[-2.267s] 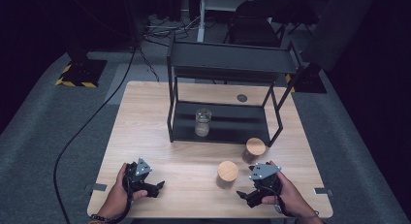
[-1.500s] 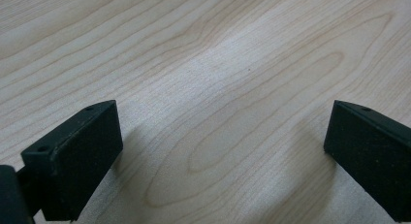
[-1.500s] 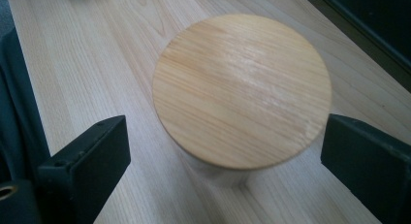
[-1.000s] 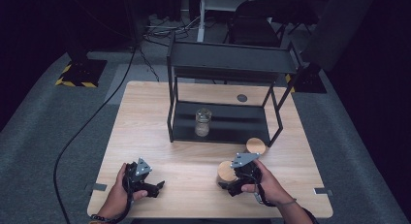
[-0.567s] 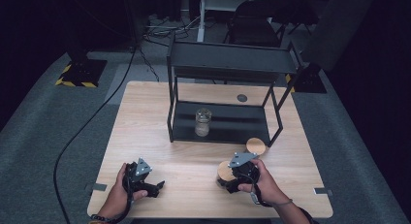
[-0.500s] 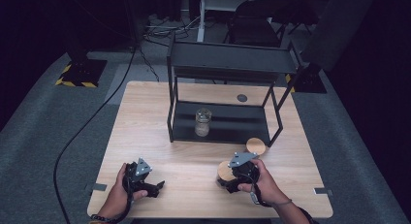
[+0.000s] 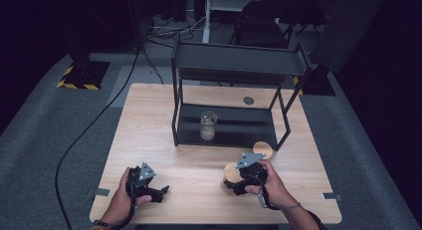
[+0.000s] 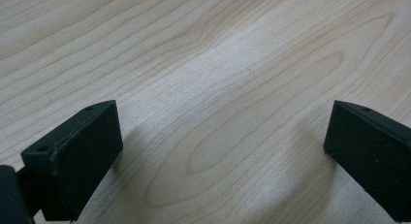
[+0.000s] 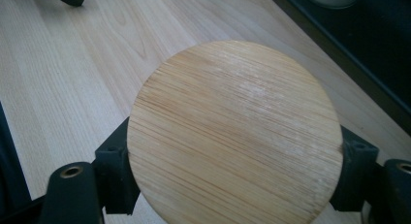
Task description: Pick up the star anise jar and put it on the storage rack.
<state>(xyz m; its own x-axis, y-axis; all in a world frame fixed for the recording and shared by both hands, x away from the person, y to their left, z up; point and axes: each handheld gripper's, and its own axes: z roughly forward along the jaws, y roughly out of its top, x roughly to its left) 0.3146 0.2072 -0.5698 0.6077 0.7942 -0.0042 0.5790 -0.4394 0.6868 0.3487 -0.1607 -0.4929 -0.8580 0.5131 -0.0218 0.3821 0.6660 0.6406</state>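
Note:
A round bamboo lid [image 9: 235, 132] lies flat on the wooden table [image 7: 194, 163], and my right gripper [image 9: 232, 158] is shut on it, one black jaw pressed to each side of its rim. In the high view that lid [image 7: 230, 172] peeks out left of the right gripper [image 7: 235, 184] at the front right. A second bamboo lid [image 7: 263, 150] lies by the rack's front right leg. On the rack's lower shelf stands a glass jar [image 7: 208, 125]. My left gripper [image 7: 160, 192] rests at the front left, open [image 8: 223, 151] over bare wood.
A black two-level metal rack [image 7: 239, 65] stands across the back middle of the table. A small dark round disc [image 7: 248, 100] sits on the tabletop behind it. A black chair [image 7: 268, 21] and cables are on the floor beyond.
My right gripper has moved left from the front right corner to the nearer bamboo lid, and its jaws now hold it. The left gripper has stayed put.

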